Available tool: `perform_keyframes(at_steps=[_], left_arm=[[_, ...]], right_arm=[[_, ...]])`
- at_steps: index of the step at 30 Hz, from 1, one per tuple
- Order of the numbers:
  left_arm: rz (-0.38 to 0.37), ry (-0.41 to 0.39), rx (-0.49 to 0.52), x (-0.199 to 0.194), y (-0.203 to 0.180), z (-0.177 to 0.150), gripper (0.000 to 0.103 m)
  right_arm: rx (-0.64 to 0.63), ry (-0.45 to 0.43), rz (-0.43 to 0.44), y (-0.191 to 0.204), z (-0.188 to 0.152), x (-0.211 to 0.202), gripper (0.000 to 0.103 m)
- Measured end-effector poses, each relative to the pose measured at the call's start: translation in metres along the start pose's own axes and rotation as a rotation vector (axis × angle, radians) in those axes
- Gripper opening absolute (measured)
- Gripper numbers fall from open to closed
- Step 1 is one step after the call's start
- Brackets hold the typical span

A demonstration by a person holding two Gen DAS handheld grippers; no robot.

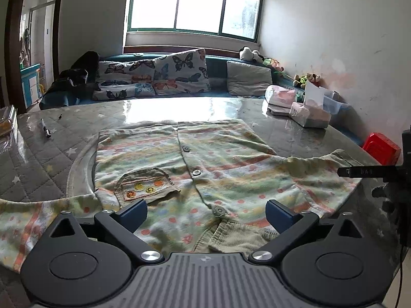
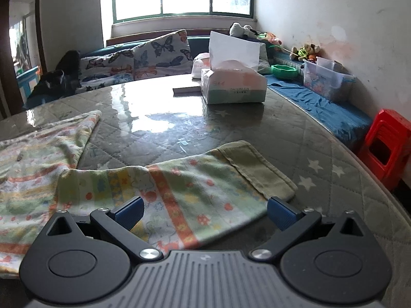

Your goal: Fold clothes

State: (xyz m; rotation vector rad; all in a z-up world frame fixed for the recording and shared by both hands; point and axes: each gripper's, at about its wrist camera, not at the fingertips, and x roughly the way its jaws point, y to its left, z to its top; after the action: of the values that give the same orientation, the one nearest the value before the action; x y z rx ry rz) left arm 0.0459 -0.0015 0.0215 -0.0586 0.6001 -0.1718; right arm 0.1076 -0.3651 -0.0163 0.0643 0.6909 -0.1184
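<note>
A child's pale green striped shirt [image 1: 185, 169] with buttons and a chest pocket lies spread flat, front up, on the table [image 1: 51, 159]. My left gripper [image 1: 206, 214] is open and empty, hovering over the collar end of the shirt. The shirt's right sleeve [image 2: 185, 190], with a green cuff, lies stretched out in the right wrist view. My right gripper [image 2: 204, 214] is open and empty, just above the near edge of that sleeve. Part of the right gripper [image 1: 370, 172] shows at the right edge of the left wrist view.
A tissue box [image 2: 232, 84] and a flat booklet [image 2: 186, 89] stand at the table's far right. A pen [image 1: 45, 128] lies at the far left. A red stool [image 2: 388, 146] stands beside the table's right edge. A sofa with butterfly pillows [image 1: 164, 74] runs behind.
</note>
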Motion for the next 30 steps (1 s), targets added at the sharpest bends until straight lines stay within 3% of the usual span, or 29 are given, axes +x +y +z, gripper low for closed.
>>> perform_keyframes(at_steps=[11, 30], left_arm=[[-0.027, 0.012, -0.001, 0.005, -0.012, 0.007, 0.103], [-0.045, 0.108, 0.037, 0.032, -0.042, 0.011, 0.103]], right_arm=[[0.054, -0.015, -0.001, 0.010, -0.010, -0.027, 0.103], [0.109, -0.011, -0.020, 0.002, -0.021, -0.042, 0.103]])
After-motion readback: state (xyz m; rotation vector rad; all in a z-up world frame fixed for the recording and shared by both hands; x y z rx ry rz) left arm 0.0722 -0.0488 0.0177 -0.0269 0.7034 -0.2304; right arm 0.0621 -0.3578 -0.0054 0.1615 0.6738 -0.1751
